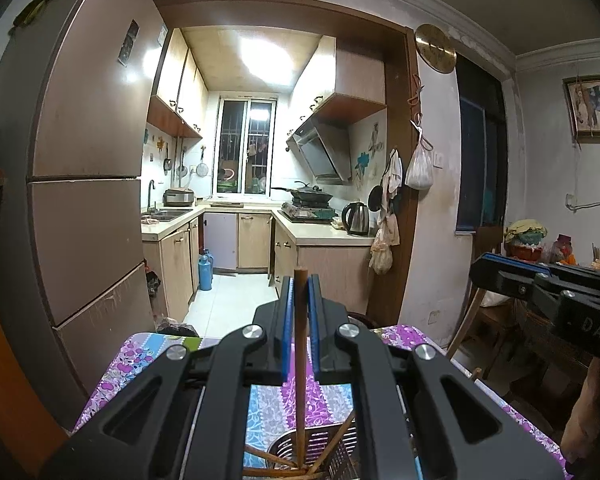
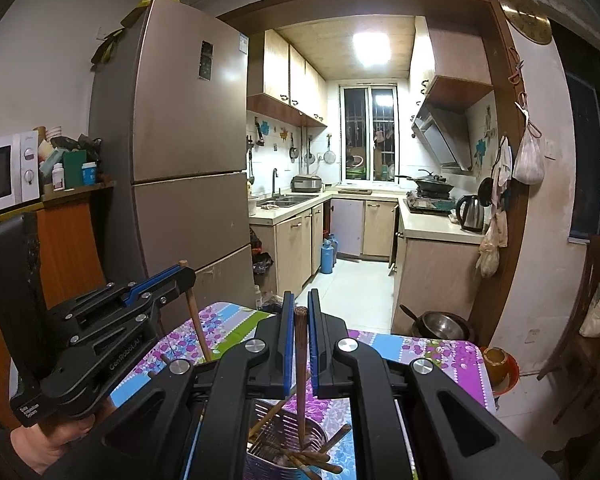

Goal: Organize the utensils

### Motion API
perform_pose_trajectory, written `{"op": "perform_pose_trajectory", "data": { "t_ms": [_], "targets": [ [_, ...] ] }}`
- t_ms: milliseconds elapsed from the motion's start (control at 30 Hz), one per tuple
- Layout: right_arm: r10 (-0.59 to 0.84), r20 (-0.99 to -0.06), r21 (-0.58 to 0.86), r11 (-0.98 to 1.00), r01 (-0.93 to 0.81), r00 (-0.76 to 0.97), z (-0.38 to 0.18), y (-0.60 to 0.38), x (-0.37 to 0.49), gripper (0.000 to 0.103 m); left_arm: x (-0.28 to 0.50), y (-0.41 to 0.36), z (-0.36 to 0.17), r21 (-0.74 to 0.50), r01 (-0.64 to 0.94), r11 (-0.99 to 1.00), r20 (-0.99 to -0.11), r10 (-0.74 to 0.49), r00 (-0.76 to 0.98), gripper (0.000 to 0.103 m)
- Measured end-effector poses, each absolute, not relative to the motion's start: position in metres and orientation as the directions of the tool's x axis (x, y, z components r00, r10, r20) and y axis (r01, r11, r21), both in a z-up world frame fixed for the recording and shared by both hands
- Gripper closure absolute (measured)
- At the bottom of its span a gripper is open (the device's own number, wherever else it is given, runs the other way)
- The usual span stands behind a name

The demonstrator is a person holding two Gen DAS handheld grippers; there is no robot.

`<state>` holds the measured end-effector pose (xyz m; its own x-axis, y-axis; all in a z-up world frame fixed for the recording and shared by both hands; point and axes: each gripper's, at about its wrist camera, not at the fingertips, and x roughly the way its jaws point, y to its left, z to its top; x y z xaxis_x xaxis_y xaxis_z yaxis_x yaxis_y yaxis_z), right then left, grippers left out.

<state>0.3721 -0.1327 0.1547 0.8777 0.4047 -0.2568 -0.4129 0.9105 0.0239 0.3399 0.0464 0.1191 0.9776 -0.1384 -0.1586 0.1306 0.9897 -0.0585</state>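
Observation:
My left gripper (image 1: 300, 280) is shut on a brown wooden chopstick (image 1: 300, 360) that stands upright, its lower end down in a perforated metal utensil basket (image 1: 340, 452). The same gripper also shows in the right wrist view (image 2: 182, 270), holding its chopstick (image 2: 196, 320). My right gripper (image 2: 299, 300) is shut on a darker chopstick (image 2: 301, 368) whose lower end reaches into the metal basket (image 2: 276, 436). Several more chopsticks (image 2: 304, 460) lie in the basket. My right gripper also shows in the left wrist view (image 1: 480, 266).
The basket stands on a table with a purple flowered cloth (image 2: 420, 356). A tall brown fridge (image 2: 180, 160) stands to the left, a microwave (image 2: 4, 172) on an orange cabinet beside it. A metal bowl (image 2: 440, 326) sits beyond the table. The kitchen opens ahead.

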Motion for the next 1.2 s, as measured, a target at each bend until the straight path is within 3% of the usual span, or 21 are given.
{"op": "perform_pose_trajectory", "data": {
  "t_ms": [133,167,200,233,333,567,667,733,900,1067,1200],
  "targets": [
    [0.404,-0.254,0.024,0.911,-0.412,0.878,0.153,-0.133,0.372,0.095,0.341,0.045,0.119,-0.052,0.135,0.989,-0.162,-0.142,0.977,0.093],
    [0.404,-0.255,0.022,0.911,-0.412,0.879,0.153,-0.133,0.372,0.095,0.341,0.044,0.119,-0.049,0.135,0.99,-0.161,-0.141,0.977,0.088],
    [0.405,-0.256,0.022,0.91,-0.413,0.878,0.153,-0.132,0.372,0.095,0.34,0.044,0.119,-0.048,0.132,0.99,-0.155,-0.138,0.978,0.073],
    [0.405,-0.254,0.021,0.91,-0.413,0.879,0.153,-0.133,0.371,0.091,0.338,0.044,0.12,-0.048,0.129,0.99,-0.146,-0.135,0.98,0.06],
    [0.404,-0.234,0.024,0.912,-0.41,0.884,0.156,-0.134,0.365,0.07,0.334,0.044,0.126,-0.049,0.124,0.991,-0.128,-0.129,0.983,0.05],
    [0.388,-0.172,0.021,0.92,-0.391,0.905,0.168,-0.146,0.331,0.044,0.299,0.051,0.14,-0.048,0.102,0.994,-0.072,-0.105,0.992,0.034],
    [0.383,-0.112,0.023,0.923,-0.383,0.917,0.172,-0.155,0.298,0.03,0.268,0.06,0.143,-0.037,0.077,0.996,-0.033,-0.078,0.996,0.02],
    [0.378,-0.074,0.022,0.926,-0.378,0.923,0.172,-0.161,0.275,0.023,0.24,0.071,0.142,-0.028,0.037,0.999,0.006,-0.037,0.999,0.005],
    [0.361,-0.004,0.021,0.933,-0.361,0.933,0.151,-0.175,0.207,0.005,0.189,0.094,0.129,-0.026,-0.021,0.999,0.034,0.022,0.999,0.005],
    [0.329,-0.007,0.025,0.944,-0.329,0.944,0.116,-0.177,0.159,0.005,0.149,0.105,0.103,-0.06,-0.076,0.995,-0.003,0.076,0.997,0.005],
    [0.303,-0.056,0.035,0.953,-0.302,0.951,0.086,-0.169,0.132,0.005,0.132,0.1,0.081,-0.059,-0.048,0.997,-0.055,0.045,0.997,0.005]
  ]
}}
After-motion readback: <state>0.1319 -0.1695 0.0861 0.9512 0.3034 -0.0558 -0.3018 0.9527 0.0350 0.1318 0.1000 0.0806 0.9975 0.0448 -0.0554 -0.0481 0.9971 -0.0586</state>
